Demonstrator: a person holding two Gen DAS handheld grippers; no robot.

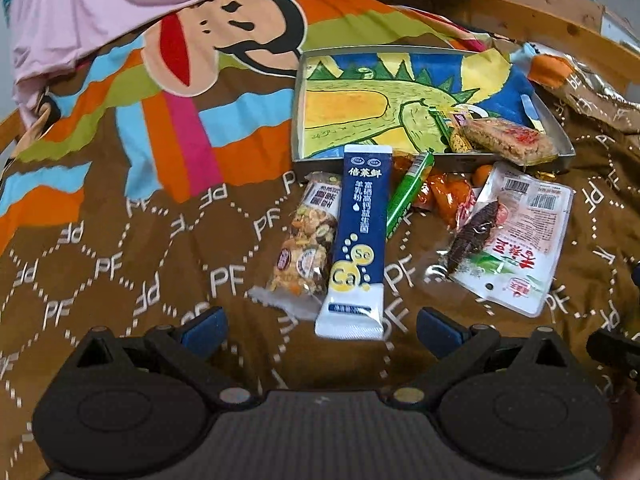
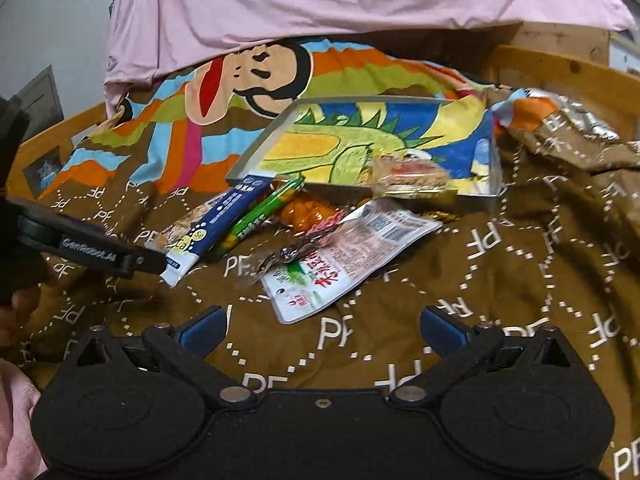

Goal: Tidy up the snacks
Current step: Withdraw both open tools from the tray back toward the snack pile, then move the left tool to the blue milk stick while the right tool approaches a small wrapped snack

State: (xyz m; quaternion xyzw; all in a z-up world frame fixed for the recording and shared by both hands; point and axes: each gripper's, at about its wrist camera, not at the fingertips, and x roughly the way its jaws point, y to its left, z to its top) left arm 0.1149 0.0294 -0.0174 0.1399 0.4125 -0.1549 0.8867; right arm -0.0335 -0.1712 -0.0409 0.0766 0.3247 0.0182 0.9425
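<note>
Through the left wrist camera we see our left gripper (image 1: 322, 326) with its blue pads spread apart and nothing between them, aimed at the near end of the blue-and-white powder sachet (image 1: 357, 242). That sachet lies on the brown printed bedcover (image 1: 132, 280), overlapping a clear-wrapped nut bar (image 1: 306, 240) on its left; a green stick pack (image 1: 408, 192), some orange-wrapped sweets (image 1: 444, 196) and a white packet with a barcode (image 1: 516, 236) sit to its right. The shallow tin tray (image 1: 298, 100) with the dinosaur picture lies just beyond, and a crispy rice bar (image 1: 508, 140) rests across its near right corner.

From the right wrist camera our right gripper (image 2: 322, 328) is likewise spread wide and empty, hovering near the white packet (image 2: 352, 256). The left gripper's finger (image 2: 96, 252) reaches in from the left, its tip at the sachet's (image 2: 218, 224) near end, with the tray (image 2: 256, 148) behind the heap.

We judge the step to be picking up the sachet for the tray. To do it well, we should straddle only the sachet's free end, close squarely across its width, and lift clear so the nut bar beneath is not dragged along
</note>
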